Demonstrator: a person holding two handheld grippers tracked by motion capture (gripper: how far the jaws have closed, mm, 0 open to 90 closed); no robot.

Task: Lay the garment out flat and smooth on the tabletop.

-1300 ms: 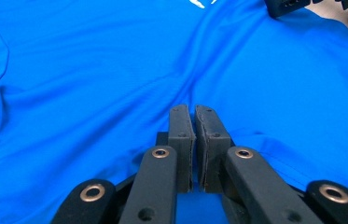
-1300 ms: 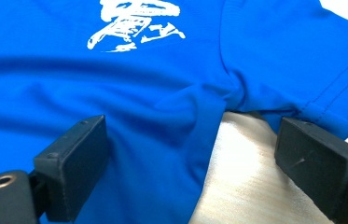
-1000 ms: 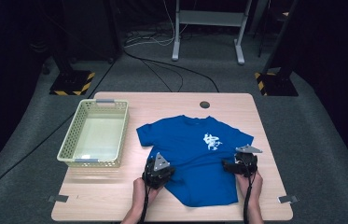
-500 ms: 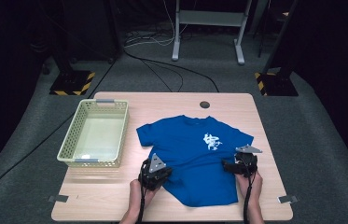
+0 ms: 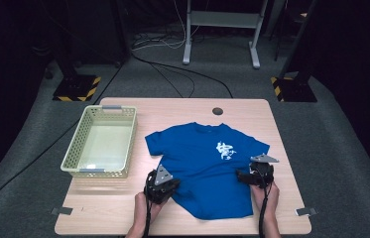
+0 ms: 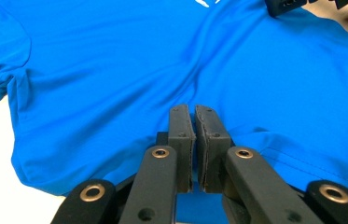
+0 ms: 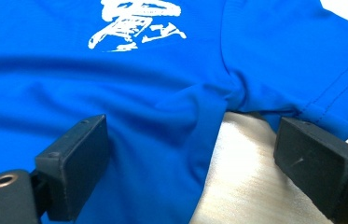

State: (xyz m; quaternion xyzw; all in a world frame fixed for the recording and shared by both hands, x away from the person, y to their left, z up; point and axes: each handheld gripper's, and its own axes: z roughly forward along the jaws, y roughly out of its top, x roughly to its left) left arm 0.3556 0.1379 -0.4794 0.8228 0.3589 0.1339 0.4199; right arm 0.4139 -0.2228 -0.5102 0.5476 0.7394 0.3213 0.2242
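Note:
A blue T-shirt [image 5: 202, 163] with a white print [image 5: 224, 149] lies flat on the wooden table [image 5: 113, 208], collar toward the far side. My left gripper [image 5: 171, 185] is at the shirt's near left edge. In the left gripper view its jaws [image 6: 194, 109] are pressed together on the blue fabric [image 6: 115, 70], and a crease runs away from their tips. My right gripper [image 5: 242, 176] stands open at the shirt's right edge. In the right gripper view [image 7: 191, 125] its jaws straddle the side seam below the sleeve [image 7: 302, 60], with bare table under them.
A pale yellow mesh basket [image 5: 95, 172] sits empty on the left side of the table. A round cable hole [image 5: 217, 111] is near the far edge. Bare wood lies along the near edge, and dark floor with stands and cables surrounds the table.
My left gripper has shifted slightly toward the near left along the shirt's edge. The right gripper has stayed where it was.

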